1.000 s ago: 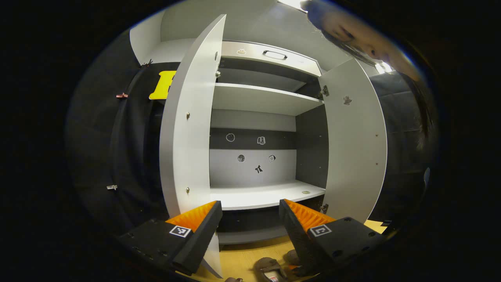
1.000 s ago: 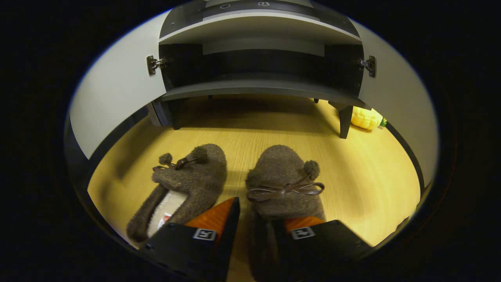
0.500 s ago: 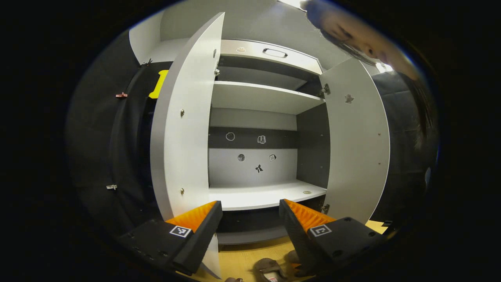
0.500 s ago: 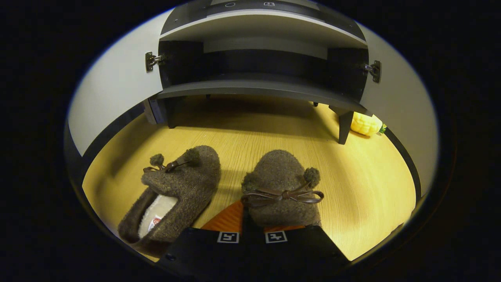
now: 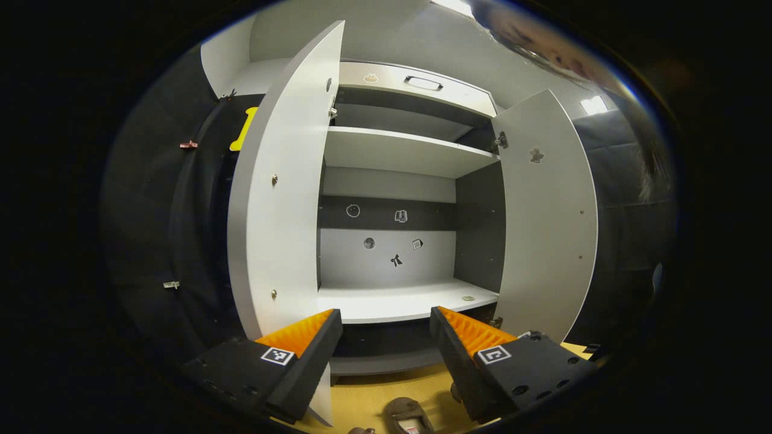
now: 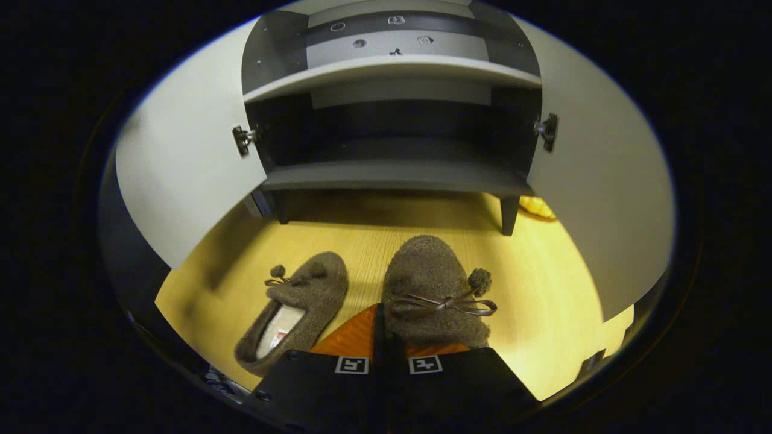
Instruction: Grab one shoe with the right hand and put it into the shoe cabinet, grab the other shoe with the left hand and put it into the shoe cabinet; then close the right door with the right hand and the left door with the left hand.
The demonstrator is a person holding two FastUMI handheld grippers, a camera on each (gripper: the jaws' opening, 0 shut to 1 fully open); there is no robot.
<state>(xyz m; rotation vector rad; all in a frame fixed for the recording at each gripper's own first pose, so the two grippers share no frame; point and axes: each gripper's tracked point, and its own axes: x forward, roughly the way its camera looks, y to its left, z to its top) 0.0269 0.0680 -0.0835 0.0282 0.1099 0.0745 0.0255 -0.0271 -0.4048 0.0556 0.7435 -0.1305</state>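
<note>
In the right gripper view my right gripper (image 6: 381,337) is shut on the side wall of a fuzzy brown shoe (image 6: 431,283) with a bow and pompom, lifted off the floor. The other brown shoe (image 6: 298,304) lies on the wooden floor to its left. The shoe cabinet (image 6: 398,175) stands ahead with both doors open. In the left gripper view my left gripper (image 5: 386,337) is open and holds nothing, facing the cabinet's white middle shelf (image 5: 404,298). The left door (image 5: 277,193) and right door (image 5: 546,211) stand open, and the floor shoe (image 5: 404,416) peeks in below.
A yellow object (image 6: 537,207) lies on the floor behind the cabinet's right leg. The cabinet's top drawer (image 5: 416,84) has a handle. A person's head (image 5: 543,48) leans in at the upper right of the left gripper view.
My right gripper closed on the right-hand shoe and raised it off the floor, so more of the cabinet came into view. My left gripper stayed open and barely moved.
</note>
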